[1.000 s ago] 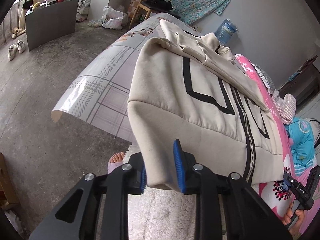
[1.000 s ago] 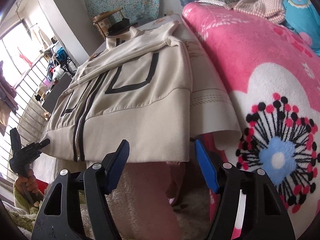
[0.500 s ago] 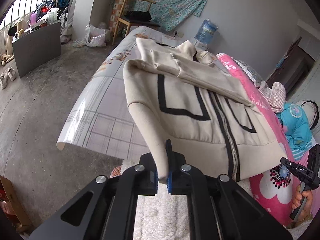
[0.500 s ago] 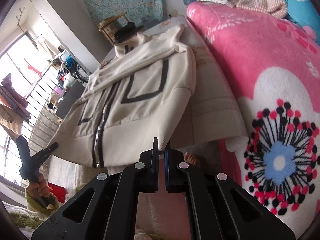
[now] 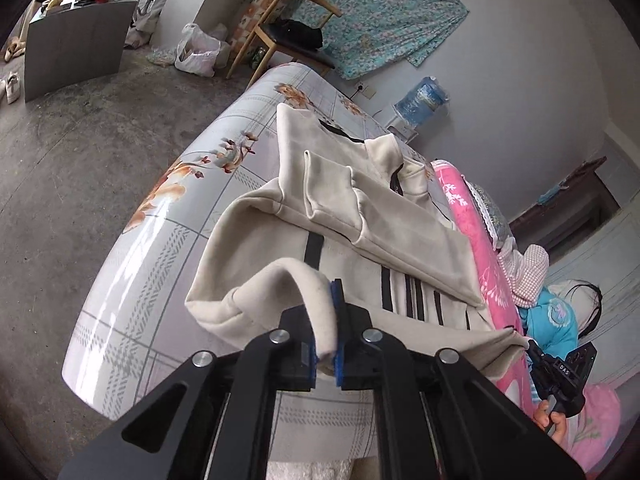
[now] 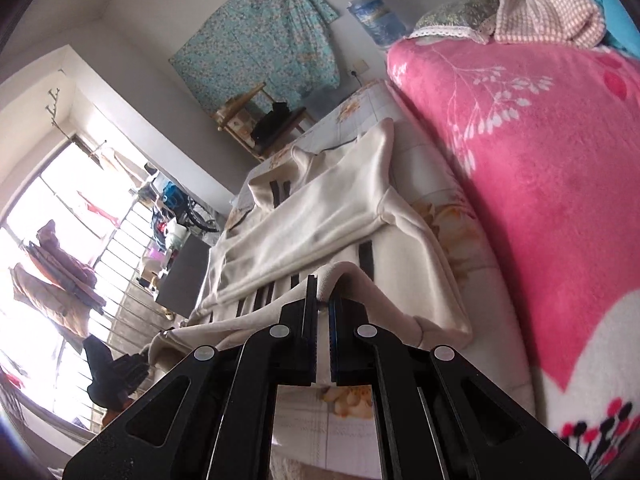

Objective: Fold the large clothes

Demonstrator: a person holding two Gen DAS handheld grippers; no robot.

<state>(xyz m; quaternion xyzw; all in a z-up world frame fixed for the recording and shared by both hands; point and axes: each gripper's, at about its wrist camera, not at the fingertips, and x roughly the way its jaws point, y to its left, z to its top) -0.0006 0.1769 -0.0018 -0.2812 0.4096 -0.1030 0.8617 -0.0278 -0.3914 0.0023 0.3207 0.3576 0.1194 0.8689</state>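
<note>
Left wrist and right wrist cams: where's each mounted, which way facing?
Left wrist: on the left gripper, facing along the bed; jaws shut on the cream jacket hem; right gripper and fingers at right.
Right wrist: on the right gripper, facing the window; jaws clamp the hem; left gripper lower left.
Shared: jacket, pink blanket.

Right gripper (image 6: 322,312) clamped on the cream zip-up jacket's (image 6: 320,216) hem

The hem arches up off the floral-tiled tabletop (image 6: 476,280); a fluffy pink flowered blanket (image 6: 540,168) lies right, a wooden chair (image 6: 256,128) stands far behind.
</note>
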